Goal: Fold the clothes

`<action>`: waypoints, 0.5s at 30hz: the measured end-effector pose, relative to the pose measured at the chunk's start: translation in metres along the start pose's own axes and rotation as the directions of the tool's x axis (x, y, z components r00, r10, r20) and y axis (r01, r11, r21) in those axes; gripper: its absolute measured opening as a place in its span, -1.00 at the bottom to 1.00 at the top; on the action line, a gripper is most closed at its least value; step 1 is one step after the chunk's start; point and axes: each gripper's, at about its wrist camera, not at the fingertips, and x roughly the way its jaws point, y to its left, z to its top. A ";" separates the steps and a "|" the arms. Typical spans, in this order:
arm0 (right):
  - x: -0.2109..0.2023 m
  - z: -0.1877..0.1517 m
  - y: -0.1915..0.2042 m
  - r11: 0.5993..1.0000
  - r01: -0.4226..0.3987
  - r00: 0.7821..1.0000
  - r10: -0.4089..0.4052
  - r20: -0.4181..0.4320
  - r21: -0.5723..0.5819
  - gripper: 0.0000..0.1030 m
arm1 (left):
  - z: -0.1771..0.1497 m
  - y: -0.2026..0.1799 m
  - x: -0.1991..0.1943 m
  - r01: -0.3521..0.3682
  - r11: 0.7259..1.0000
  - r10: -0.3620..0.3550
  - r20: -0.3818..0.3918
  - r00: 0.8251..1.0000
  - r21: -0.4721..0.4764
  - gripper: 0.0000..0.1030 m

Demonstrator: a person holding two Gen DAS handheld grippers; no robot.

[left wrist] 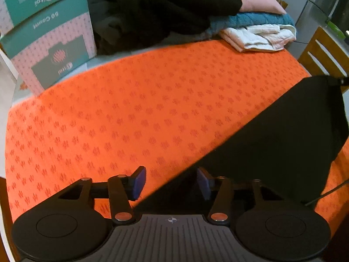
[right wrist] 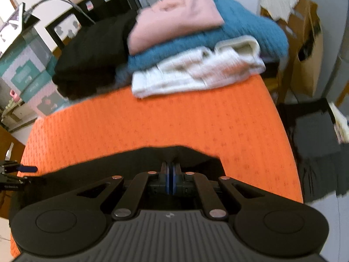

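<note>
A black garment (left wrist: 283,135) hangs stretched over the orange tablecloth (left wrist: 130,113), from its raised corner at the right edge down to my left gripper (left wrist: 171,183). That gripper is open, its blue pads (left wrist: 138,183) wide apart, and the cloth's lower end lies between and under them. In the right wrist view my right gripper (right wrist: 171,179) is shut on the upper edge of the black garment (right wrist: 122,166), which bunches at the pads. A blue pad (right wrist: 28,169) of the left gripper shows at the left edge there.
At the table's far side lies a pile of folded clothes: pink (right wrist: 174,17), teal (right wrist: 250,24), white (right wrist: 196,72) and black (right wrist: 91,52). Printed boxes (left wrist: 50,43) stand at the far left. A wooden chair (left wrist: 322,56) and a grey skirt (right wrist: 316,144) are off the right edge.
</note>
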 end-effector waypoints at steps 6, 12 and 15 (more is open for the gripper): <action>-0.011 -0.048 -0.020 0.998 0.018 0.996 -0.012 -0.089 0.065 -0.93 | -0.033 -0.008 -0.032 0.009 0.997 -0.007 0.016 1.000 -0.079 0.24; -0.018 -0.079 -0.024 0.997 0.003 0.996 0.004 -0.093 0.075 -0.78 | -0.078 -0.009 -0.078 -0.021 0.968 0.039 0.069 0.997 -0.252 0.26; -0.023 -0.082 -0.021 0.999 -0.005 0.996 0.008 -0.087 0.038 -0.65 | -0.099 -0.016 -0.094 -0.008 0.949 0.036 0.084 0.996 -0.315 0.26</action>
